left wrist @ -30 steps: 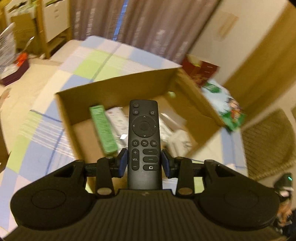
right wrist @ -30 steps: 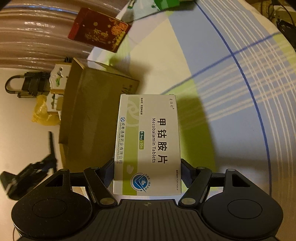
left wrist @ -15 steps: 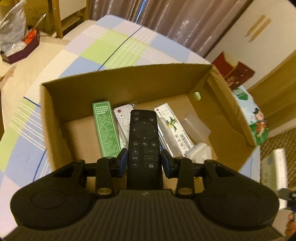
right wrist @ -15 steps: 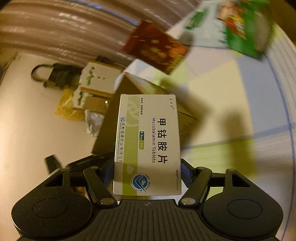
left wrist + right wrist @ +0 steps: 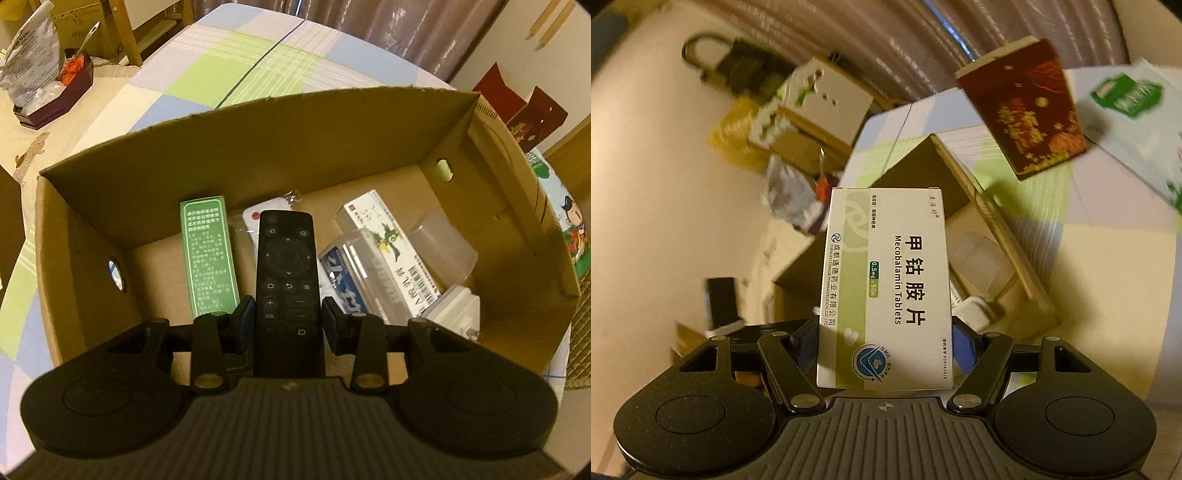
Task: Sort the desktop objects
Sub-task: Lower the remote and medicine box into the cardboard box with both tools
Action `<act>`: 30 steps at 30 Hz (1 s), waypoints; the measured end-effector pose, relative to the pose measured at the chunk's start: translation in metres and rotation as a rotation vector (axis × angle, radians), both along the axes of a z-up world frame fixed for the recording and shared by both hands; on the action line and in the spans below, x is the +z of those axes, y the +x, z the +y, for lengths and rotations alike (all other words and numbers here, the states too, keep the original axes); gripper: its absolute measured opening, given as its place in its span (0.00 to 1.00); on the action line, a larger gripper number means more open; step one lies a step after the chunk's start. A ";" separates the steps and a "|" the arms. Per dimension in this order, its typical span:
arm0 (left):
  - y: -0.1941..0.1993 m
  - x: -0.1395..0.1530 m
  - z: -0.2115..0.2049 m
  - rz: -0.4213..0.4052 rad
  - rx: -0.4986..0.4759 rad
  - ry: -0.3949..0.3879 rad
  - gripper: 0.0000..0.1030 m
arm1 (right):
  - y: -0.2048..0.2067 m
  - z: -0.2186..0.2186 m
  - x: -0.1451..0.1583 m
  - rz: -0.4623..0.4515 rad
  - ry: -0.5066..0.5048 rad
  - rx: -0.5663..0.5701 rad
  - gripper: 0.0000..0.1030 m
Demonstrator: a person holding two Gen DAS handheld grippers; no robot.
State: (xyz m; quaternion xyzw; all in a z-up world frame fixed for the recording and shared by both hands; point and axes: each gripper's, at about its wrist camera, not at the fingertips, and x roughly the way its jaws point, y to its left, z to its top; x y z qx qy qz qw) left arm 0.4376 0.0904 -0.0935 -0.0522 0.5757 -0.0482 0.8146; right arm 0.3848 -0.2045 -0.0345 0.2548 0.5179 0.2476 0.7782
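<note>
My left gripper [image 5: 289, 318] is shut on a black remote control [image 5: 287, 273] and holds it low inside an open cardboard box [image 5: 258, 144]. The box holds a green carton [image 5: 208, 254], a white remote [image 5: 255, 218], a white medicine box [image 5: 391, 251], a blue-and-white pack [image 5: 343, 284] and a clear plastic tub [image 5: 443, 247]. My right gripper [image 5: 884, 345] is shut on a white-and-green Mecobalamin tablet box [image 5: 884, 288], held above the cardboard box [image 5: 990, 229], near its right wall.
The box stands on a checked tablecloth [image 5: 236, 62]. A dark red gift box [image 5: 1023, 107] and a green-printed white bag [image 5: 1134, 110] lie beyond its right side. A small tray with a plastic bag [image 5: 44, 81] sits on a table at far left.
My left gripper has lowered the black remote deeper into the box. My right gripper has swung left with the tablet box, from over the tablecloth to over the box's right side.
</note>
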 end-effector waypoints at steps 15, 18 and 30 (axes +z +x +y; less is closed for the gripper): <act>-0.011 0.020 0.012 -0.060 -0.021 -0.013 0.44 | 0.050 0.102 -0.041 -0.075 -0.498 0.295 0.68; -0.010 0.020 0.012 -0.063 -0.031 -0.015 0.45 | 0.054 0.120 -0.054 -0.105 -0.605 0.367 0.68; -0.005 0.019 0.015 -0.071 -0.047 0.005 0.49 | 0.076 0.142 -0.084 -0.116 -0.739 0.470 0.68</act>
